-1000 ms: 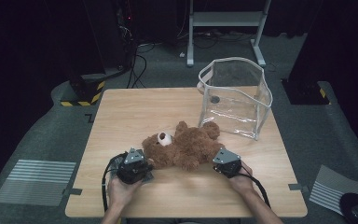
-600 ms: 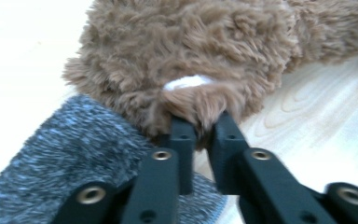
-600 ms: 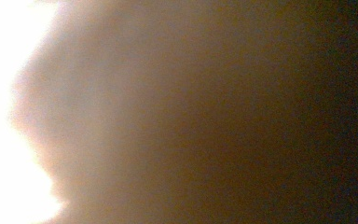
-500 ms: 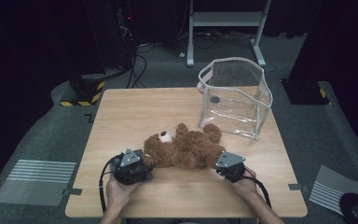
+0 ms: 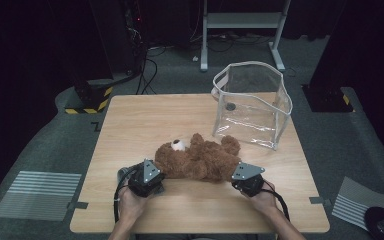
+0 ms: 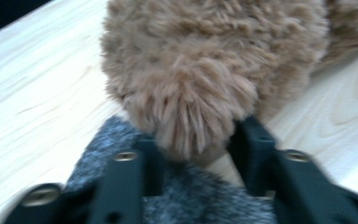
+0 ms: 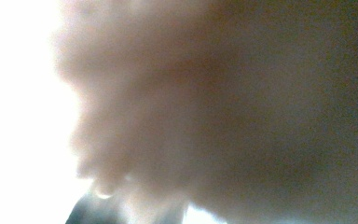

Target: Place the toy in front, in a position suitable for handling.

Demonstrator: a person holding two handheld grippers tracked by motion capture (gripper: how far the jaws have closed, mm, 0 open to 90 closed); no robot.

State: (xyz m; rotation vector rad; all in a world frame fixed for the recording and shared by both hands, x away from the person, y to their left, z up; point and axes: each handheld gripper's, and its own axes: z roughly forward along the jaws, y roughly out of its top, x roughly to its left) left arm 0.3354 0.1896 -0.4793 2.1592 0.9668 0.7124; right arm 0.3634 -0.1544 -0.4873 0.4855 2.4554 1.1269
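Softly shaggy brown teddy bear (image 5: 200,161) on pale wood-grain table (image 5: 145,120)

A: Item one, right gripper view?

B: Teddy bear (image 7: 223,107), brown plush. Pressed right up against the lens and badly blurred; it covers the middle and right of the frame from top to bottom.

A: Surroundings?

B: A washed-out white area down the left edge. Too overexposed to tell what it is.

A: Gripper parts?

B: One dark, blurred shape at the bottom edge, left of centre, directly under the plush. Too soft to identify as a jaw.
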